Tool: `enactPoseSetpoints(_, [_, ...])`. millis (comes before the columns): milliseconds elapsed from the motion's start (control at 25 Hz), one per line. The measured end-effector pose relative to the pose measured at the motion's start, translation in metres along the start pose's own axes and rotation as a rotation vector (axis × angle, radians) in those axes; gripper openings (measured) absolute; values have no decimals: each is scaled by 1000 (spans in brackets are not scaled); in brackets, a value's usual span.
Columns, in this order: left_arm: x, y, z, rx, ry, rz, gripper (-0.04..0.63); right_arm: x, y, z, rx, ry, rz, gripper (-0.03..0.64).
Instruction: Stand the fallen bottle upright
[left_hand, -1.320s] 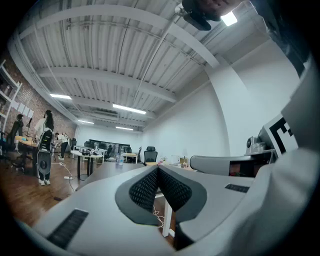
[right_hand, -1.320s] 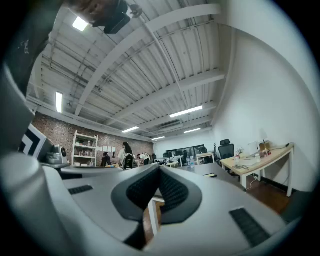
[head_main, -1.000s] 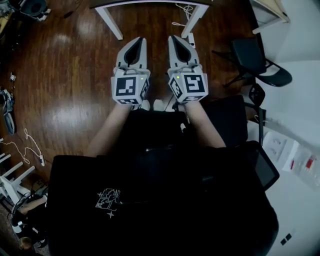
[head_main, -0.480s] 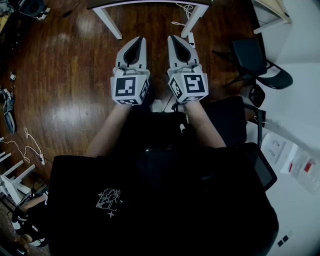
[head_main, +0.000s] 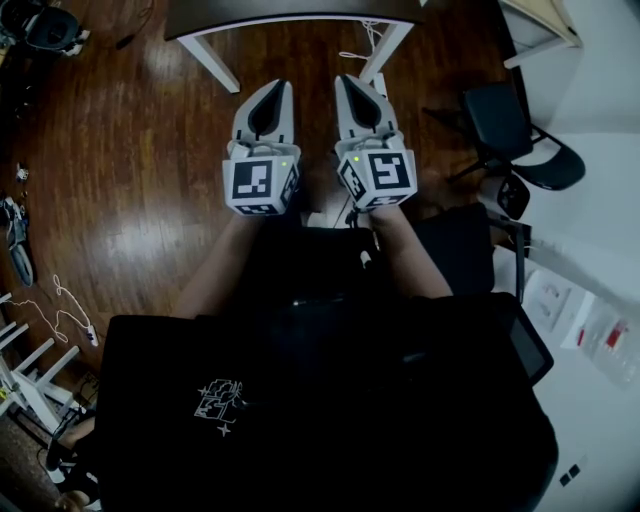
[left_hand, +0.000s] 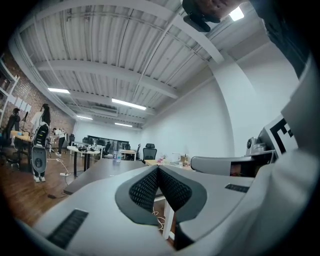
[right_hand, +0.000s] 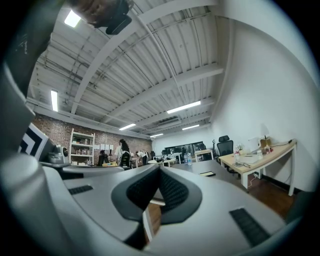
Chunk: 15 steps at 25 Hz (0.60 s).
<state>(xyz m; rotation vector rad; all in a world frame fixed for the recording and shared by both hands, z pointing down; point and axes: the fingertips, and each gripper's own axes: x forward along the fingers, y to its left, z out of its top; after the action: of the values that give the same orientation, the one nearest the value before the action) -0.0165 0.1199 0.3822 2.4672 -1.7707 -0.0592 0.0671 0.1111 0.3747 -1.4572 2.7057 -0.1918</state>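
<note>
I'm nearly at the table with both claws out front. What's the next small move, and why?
Probably step closer to the table before anything else. Only its near edge shows in the head view, I can't make out a fallen bottle from here, and the left claw and right claw are both shut and empty.

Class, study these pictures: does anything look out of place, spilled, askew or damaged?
Nothing looks spilled or broken. Loose white cables trail over the brown wooden floor at the head view's left edge, a slight untidiness. No fallen bottle can be made out on the dark white-legged table ahead.
</note>
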Motion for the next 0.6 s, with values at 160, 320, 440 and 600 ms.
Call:
enactPoseSetpoints(160, [30,24,5,-7,-1,-29,0,36,-7,2,2,3,-25,14])
enactPoseSetpoints(320, [57,43,6,-30,10,-76,0,70,-11,5,3,2,-45,14])
enactPoseSetpoints(440, [75,61,7,-31,23,-89,0,94,-15,7,-11,-1,-66,14])
enactPoseSetpoints(600, [100,85,10,-24,11,-108,0,126,-19,11,-24,-2,-82,14])
